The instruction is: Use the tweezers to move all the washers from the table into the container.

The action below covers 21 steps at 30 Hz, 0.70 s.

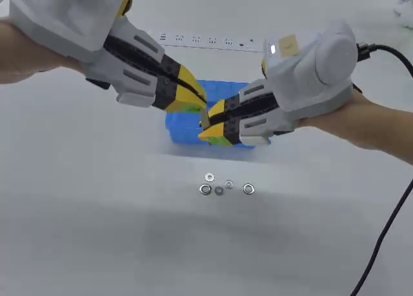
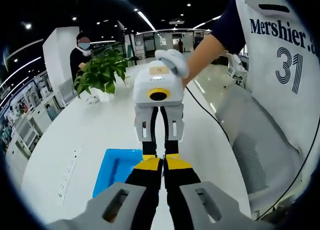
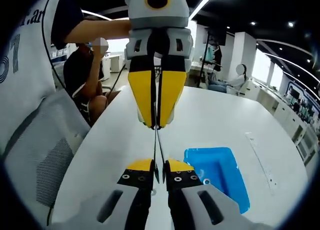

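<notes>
Several small metal washers (image 1: pixel 226 186) lie in a loose cluster on the white table, in front of the blue container (image 1: pixel 184 129). Above the container the two grippers meet tip to tip. My left gripper (image 1: pixel 201 106) comes in from the upper left, its yellow jaws shut on the thin metal tweezers (image 1: pixel 204 118). My right gripper (image 1: pixel 206 131) comes from the right and is shut on the tweezers' other end. In the right gripper view the tweezers (image 3: pixel 157 150) run straight from the left gripper (image 3: pixel 157 126) down to my right gripper (image 3: pixel 157 174), with the container (image 3: pixel 217 175) to the right.
A white power strip (image 1: pixel 206 41) lies along the table behind the container. A black cable (image 1: pixel 387 225) trails from the right gripper down the right side. A potted plant (image 2: pixel 102 72) and a person (image 2: pixel 82 52) are at the far end of the table.
</notes>
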{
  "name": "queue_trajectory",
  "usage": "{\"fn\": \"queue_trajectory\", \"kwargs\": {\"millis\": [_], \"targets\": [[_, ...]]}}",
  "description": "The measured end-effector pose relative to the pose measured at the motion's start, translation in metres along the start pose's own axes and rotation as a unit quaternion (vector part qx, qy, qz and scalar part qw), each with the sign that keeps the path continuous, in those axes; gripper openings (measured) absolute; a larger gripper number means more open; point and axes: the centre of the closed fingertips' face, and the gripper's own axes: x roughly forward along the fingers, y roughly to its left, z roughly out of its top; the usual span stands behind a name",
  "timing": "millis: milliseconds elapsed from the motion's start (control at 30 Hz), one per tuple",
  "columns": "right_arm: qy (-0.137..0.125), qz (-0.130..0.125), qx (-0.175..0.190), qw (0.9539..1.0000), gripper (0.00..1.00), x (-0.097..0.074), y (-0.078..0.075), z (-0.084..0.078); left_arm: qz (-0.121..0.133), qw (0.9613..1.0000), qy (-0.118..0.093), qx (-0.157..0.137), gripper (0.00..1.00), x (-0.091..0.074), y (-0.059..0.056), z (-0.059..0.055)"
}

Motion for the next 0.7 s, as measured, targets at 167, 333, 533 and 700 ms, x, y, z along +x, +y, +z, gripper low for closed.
{"fn": "queue_trajectory", "kwargs": {"millis": [167, 333, 533, 700], "targets": [[0.005, -0.002, -0.003, 1.0, 0.1, 0.002, 0.026, -0.011, 0.003, 0.9999, 0.005, -0.012, 0.06, 0.009, -0.024, -0.007], [0.009, -0.003, -0.013, 0.9999, 0.1, 0.007, 0.041, -0.021, 0.009, 0.9998, 0.02, 0.0, 0.06, 0.018, -0.043, -0.01], [0.009, -0.005, -0.018, 0.9998, 0.1, 0.014, 0.048, -0.024, 0.002, 0.9985, 0.048, 0.027, 0.06, 0.02, -0.053, -0.017], [0.013, -0.01, -0.016, 0.9997, 0.1, 0.023, 0.047, -0.031, -0.006, 0.9976, 0.062, 0.029, 0.06, 0.024, -0.052, -0.025]]}}
